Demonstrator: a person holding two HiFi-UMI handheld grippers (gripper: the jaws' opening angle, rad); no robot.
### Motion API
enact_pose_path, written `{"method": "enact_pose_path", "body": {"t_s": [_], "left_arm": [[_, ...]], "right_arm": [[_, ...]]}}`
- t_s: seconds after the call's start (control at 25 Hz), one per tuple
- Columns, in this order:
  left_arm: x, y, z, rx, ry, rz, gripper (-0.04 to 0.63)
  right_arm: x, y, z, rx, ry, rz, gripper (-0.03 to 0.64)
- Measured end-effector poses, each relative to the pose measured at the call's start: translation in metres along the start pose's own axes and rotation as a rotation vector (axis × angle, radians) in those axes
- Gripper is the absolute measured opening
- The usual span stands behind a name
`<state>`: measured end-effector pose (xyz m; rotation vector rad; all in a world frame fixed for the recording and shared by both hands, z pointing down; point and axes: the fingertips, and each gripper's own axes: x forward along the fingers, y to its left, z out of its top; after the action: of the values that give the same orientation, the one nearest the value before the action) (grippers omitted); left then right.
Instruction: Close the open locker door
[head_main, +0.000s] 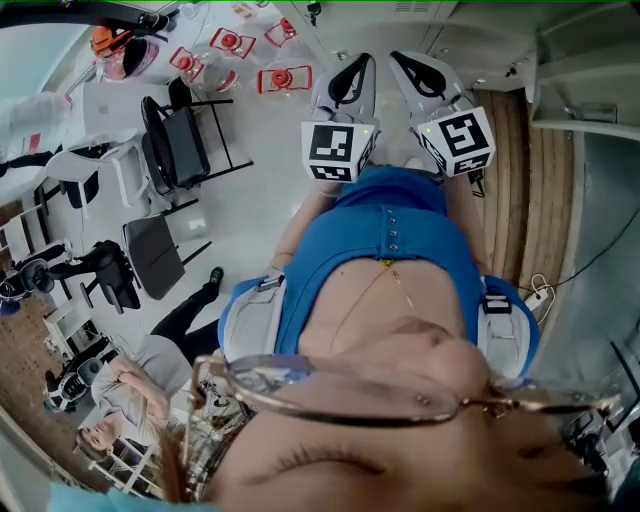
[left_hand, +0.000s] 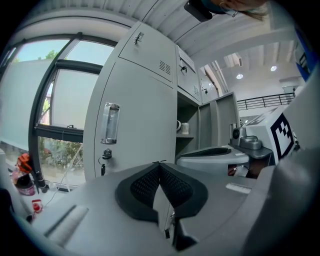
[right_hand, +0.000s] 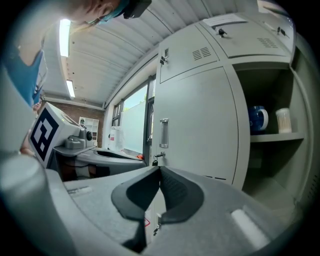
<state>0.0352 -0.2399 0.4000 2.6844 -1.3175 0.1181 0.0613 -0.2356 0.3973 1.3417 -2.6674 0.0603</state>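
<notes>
With left gripper (left_hand: 160, 164) and right gripper (right_hand: 160, 168) clenched empty, apart from the locker (left_hand: 135, 115), the door (left_hand: 225, 122) swung out beside the open shelf (right_hand: 272, 136) should be pushed with 1 closed tip near its free edge until shut.

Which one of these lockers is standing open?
The compartment right of the closed door with the handle: it alone shows its inside, holding a blue mug and a white cup.
</notes>
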Motion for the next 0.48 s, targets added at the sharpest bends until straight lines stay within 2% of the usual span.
{"method": "enact_pose_path", "body": {"t_s": [0.48], "left_arm": [[-0.001, -0.021, 0.001, 0.001, 0.005, 0.001, -0.003]], "right_arm": [[-0.02, -0.003, -0.003, -0.003, 0.01, 0.018, 0.003]]}}
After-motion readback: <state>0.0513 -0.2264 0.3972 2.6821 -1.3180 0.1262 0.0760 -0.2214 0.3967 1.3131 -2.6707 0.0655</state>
